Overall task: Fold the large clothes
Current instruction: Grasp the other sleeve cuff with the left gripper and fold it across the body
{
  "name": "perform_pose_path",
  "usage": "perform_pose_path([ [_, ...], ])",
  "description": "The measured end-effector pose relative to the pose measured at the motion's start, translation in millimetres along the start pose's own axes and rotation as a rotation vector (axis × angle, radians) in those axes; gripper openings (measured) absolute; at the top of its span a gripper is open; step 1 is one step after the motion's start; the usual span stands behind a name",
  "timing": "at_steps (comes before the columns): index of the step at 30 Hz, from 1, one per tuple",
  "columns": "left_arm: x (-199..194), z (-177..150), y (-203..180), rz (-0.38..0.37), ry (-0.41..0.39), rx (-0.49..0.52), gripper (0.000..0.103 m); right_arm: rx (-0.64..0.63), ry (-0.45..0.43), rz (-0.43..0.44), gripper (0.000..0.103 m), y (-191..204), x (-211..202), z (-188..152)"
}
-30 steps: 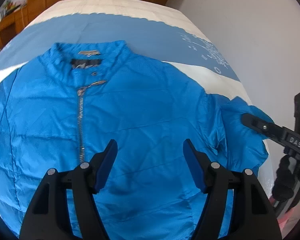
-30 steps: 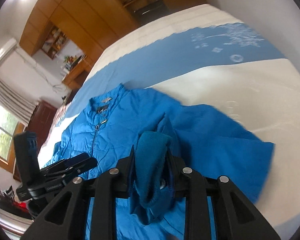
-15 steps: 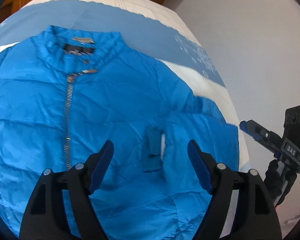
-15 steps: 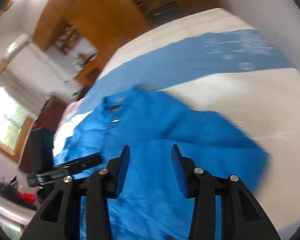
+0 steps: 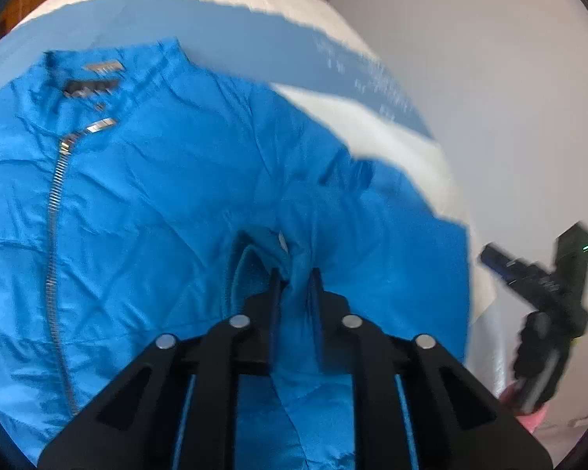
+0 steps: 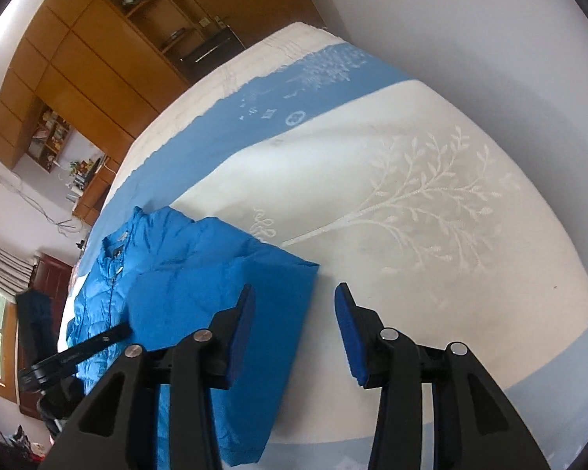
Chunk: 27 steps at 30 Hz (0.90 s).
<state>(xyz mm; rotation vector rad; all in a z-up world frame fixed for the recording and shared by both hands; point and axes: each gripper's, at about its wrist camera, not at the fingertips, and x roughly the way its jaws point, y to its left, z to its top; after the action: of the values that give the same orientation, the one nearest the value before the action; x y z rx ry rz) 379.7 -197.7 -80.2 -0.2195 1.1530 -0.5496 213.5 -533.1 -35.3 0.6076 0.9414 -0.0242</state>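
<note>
A bright blue zipped jacket lies front up on the bed, its sleeve folded in over the body. My left gripper is at that sleeve's cuff end. Its jaws are closing and pinch a bunched fold of the blue fabric between them. In the right wrist view the jacket lies at the left with a straight folded edge. My right gripper hangs open just past that edge, above bare white bedspread, with nothing between its pads. Each gripper shows in the other's view: the right gripper and the left gripper.
The bed has a white cover with a leaf pattern and blue bands. A pale wall runs along its right side. Wooden cupboards and shelves stand beyond the far end. A window is at the far left.
The right gripper let go of the cuff it held and swung right, off the jacket. The sleeve now lies folded over the body. The left gripper moved onto it and shut on the fabric.
</note>
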Motion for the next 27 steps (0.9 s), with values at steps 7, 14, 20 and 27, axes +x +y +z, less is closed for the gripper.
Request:
perform_pose_path([
  [7,-93.5,9.4,43.4,0.135,-0.294,-0.045,0.009,-0.020,0.042,0.115,0.043,14.8,20.3,2.7],
  [14,-137.2,16.1,115.0,0.324,-0.386,-0.167,0.009,-0.143,0.131,0.227,0.043,76.4,51.7,-3.6],
  [20,-146.6,10.3,169.6,0.436,-0.350,-0.250,0.009,-0.238,0.183,0.205,0.043,131.3,86.5,-11.0],
  [27,-119.7,9.3,218.3,0.517,-0.238,-0.289,0.013,-0.287,0.229,0.040,0.042,151.1,120.0,-25.6],
])
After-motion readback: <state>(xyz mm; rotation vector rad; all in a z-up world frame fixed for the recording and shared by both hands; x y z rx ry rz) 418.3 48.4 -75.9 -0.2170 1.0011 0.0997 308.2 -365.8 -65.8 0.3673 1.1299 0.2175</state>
